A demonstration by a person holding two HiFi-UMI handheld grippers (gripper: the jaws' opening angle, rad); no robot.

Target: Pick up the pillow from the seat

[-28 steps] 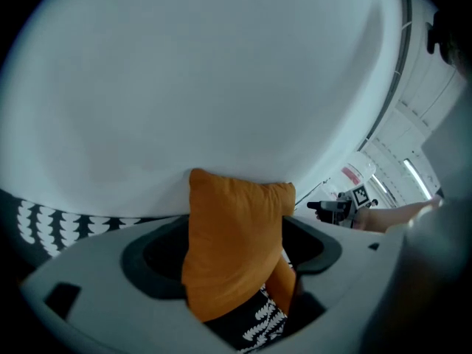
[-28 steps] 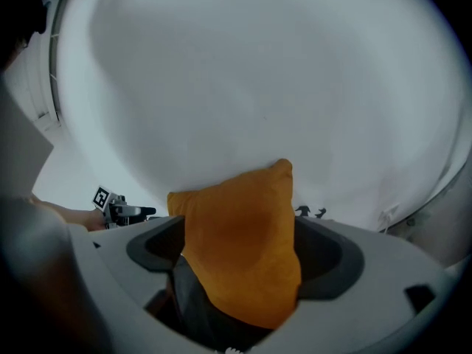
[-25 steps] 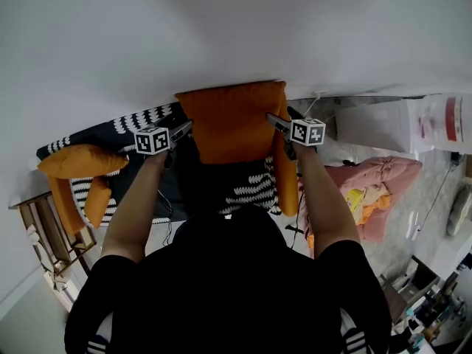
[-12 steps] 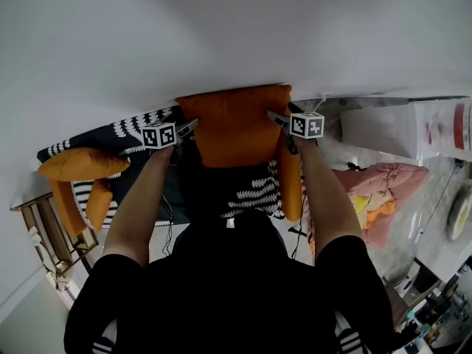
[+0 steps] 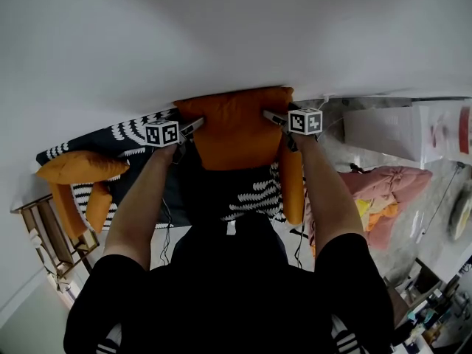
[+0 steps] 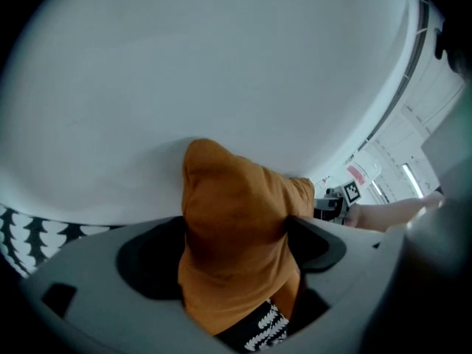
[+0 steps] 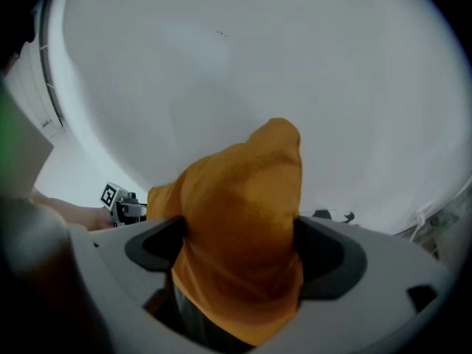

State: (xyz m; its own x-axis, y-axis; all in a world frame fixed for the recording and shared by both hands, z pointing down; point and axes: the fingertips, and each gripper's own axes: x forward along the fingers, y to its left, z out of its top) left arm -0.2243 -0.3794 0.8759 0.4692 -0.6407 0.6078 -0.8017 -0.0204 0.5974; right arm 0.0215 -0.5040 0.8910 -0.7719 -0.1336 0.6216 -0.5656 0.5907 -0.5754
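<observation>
A: Head view had the orange pillow [image 5: 234, 127] upright against the white wall [image 5: 221, 28]. It stood above the striped seat cover [image 5: 254, 190], with the left gripper [image 5: 193, 126] at one upper corner and the right gripper [image 5: 270, 115] at the other.

B: Clamped on it?

A: I judged not. Both pairs of jaws had just been opening and stood wide. A pillow corner filled each gap and brushed the sides.

B: Which step, then?

A: Taking hold, most likely. The next move called for both grippers to close on their corners together. Then they would have to lift evenly, so the pillow neither sagged nor twisted.

B: Any containers?

A: None that I could make out, so no contents to report.
</observation>
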